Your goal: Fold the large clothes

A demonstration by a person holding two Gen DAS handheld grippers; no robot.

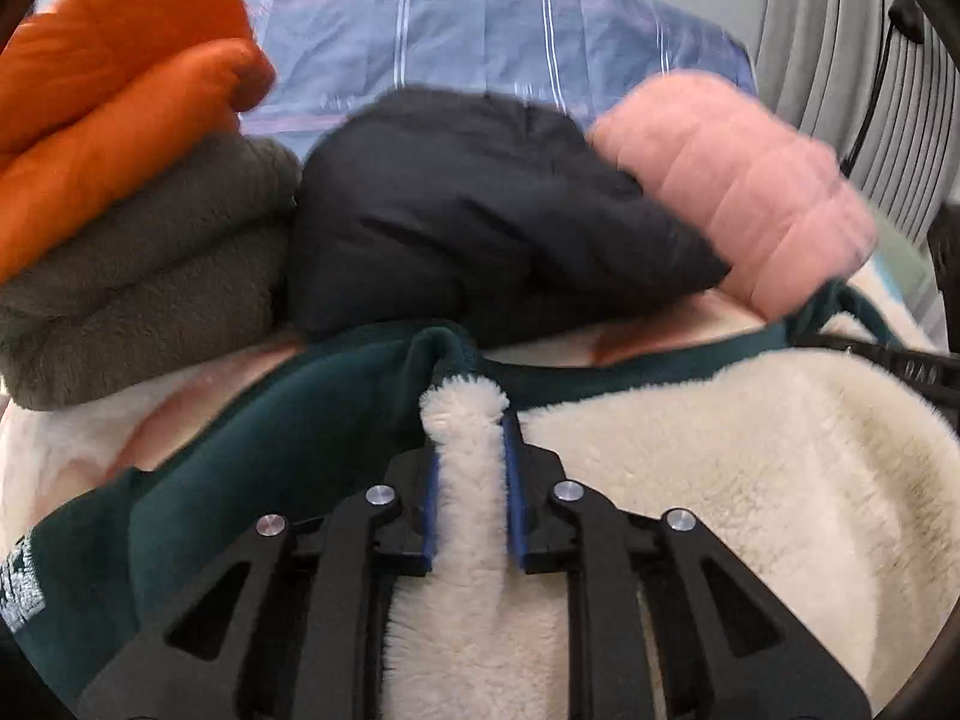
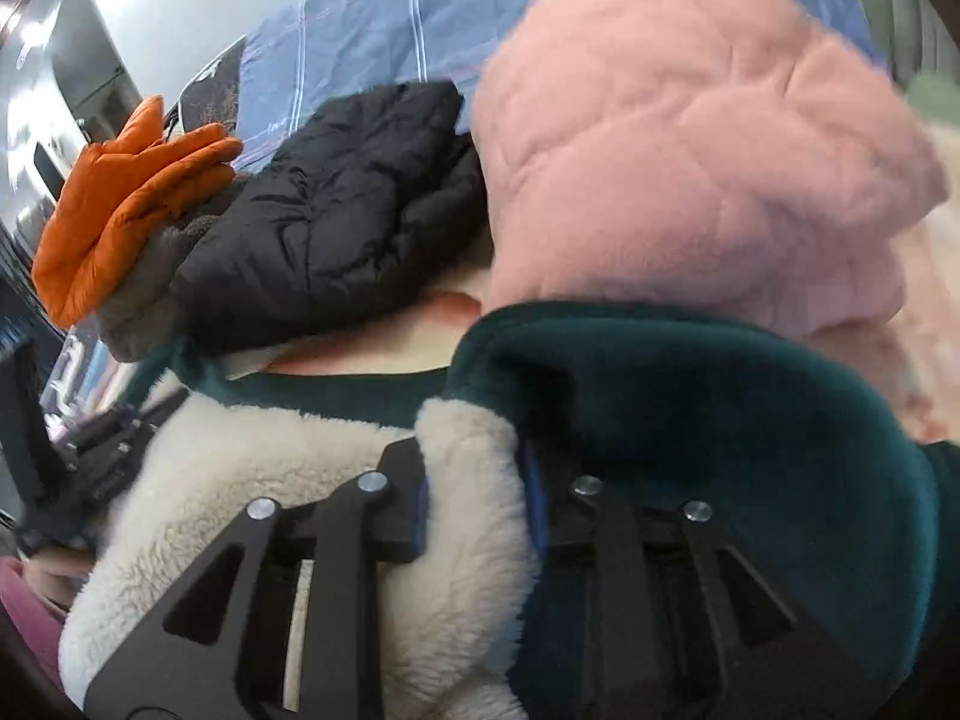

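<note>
While the dark green garment with cream fleece lining (image 1: pixel 690 480) lies spread on the bed, the left claw (image 1: pixel 474 462) is clenched on a fold of its lining. The right claw (image 2: pixel 474 480) likewise grips a lined edge. Beyond lie a black puffer jacket (image 1: pixel 480 210), pink quilted jacket (image 1: pixel 738 180) and orange padded jacket (image 1: pixel 120 78).

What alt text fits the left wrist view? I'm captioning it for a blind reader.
The left gripper is shut on a fold of cream fleece lining of a dark green garment. Behind lie a black puffer jacket, a pink quilted jacket, and an orange jacket stacked on grey fleece.
</note>
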